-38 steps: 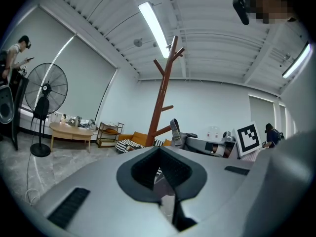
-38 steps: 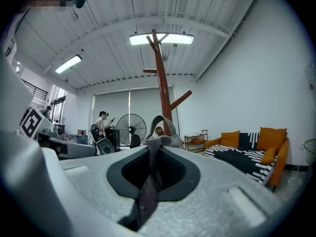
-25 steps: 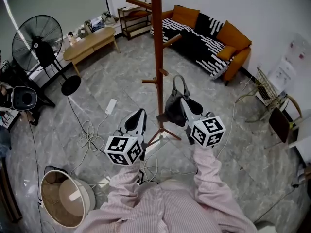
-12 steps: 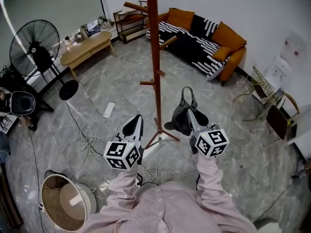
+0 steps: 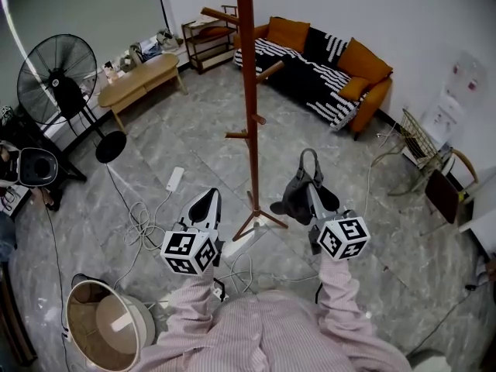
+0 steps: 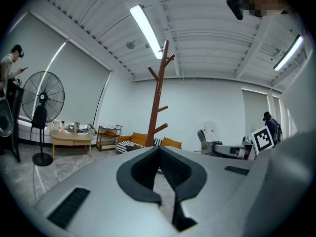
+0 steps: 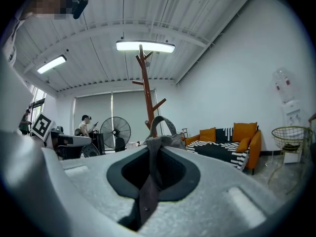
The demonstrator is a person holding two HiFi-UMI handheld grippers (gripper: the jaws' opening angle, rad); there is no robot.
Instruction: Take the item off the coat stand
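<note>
The brown wooden coat stand (image 5: 248, 91) rises in the middle of the room, its pegs bare. A dark grey handbag (image 5: 297, 194) hangs to the right of the pole, apart from it. My right gripper (image 5: 314, 188) is shut on the bag's strap (image 7: 152, 177), and the handle loop (image 7: 163, 124) sticks up past the jaws. The stand (image 7: 146, 90) shows behind the bag in the right gripper view. My left gripper (image 5: 205, 202) hangs left of the stand's base, shut with nothing in it (image 6: 159, 151). The stand (image 6: 158, 98) is straight ahead of it.
A standing fan (image 5: 56, 72) and low wooden table (image 5: 143, 76) are at the left. An orange and black sofa (image 5: 325, 68) lines the far wall. Cables (image 5: 143, 215) and a power strip (image 5: 176, 178) lie on the floor. A round tub (image 5: 105, 324) sits near left, a wire chair (image 5: 422, 142) at right.
My right gripper has carried the bag to the right and nearer me, away from the stand's pole. The left gripper has drifted slightly down and left.
</note>
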